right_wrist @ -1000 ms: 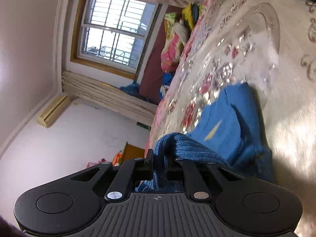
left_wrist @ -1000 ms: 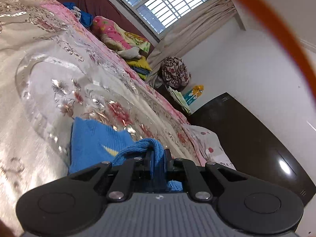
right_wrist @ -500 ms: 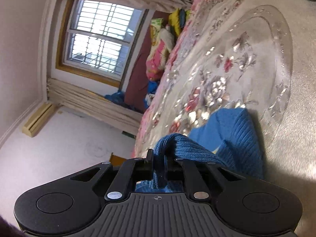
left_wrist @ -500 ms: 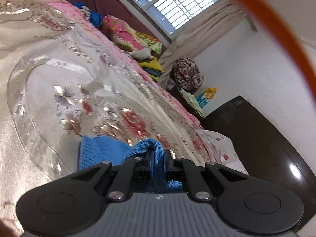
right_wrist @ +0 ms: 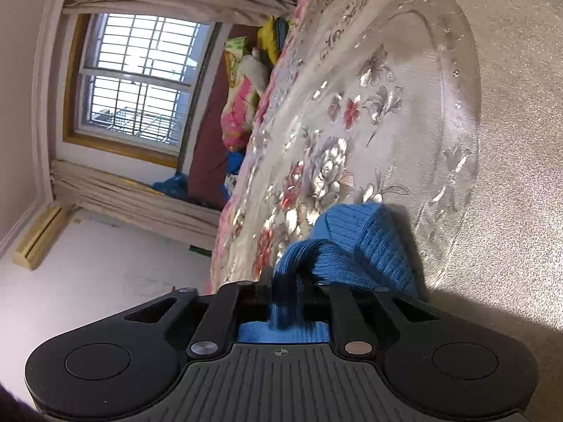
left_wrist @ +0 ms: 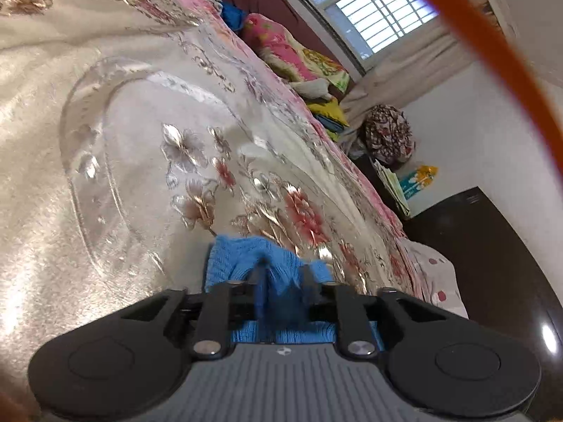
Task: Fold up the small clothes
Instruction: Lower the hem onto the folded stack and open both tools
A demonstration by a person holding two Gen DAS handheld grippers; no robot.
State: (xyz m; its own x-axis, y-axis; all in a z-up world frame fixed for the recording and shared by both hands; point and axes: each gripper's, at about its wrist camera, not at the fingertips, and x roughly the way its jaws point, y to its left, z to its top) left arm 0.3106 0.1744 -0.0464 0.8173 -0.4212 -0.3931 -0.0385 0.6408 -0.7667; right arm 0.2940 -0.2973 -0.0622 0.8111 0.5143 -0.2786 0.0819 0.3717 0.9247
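A small blue knitted garment [left_wrist: 242, 249] lies folded on the shiny floral bedspread [left_wrist: 140, 123], just in front of my left gripper [left_wrist: 281, 281]. The left jaws are opening, with a bunched fold of the knit loose between them. In the right wrist view the same blue garment [right_wrist: 366, 239] rests on the bedspread [right_wrist: 510, 140], and a rolled edge of it runs back between the fingers of my right gripper [right_wrist: 285, 288]. Those jaws are opening too, with a gap on either side of the fold. Both grippers sit low over the bed.
Pink and yellow bedding [left_wrist: 292, 52] is piled at the far end of the bed under a barred window [left_wrist: 369, 7]. A dark glossy cabinet [left_wrist: 492, 263] stands beside the bed. An orange cable [left_wrist: 492, 52] crosses the upper right.
Both grippers have come down and forward towards the bed with the blue knit. Their jaws, earlier pinched tight on the fold, now stand apart and the fabric has slackened.
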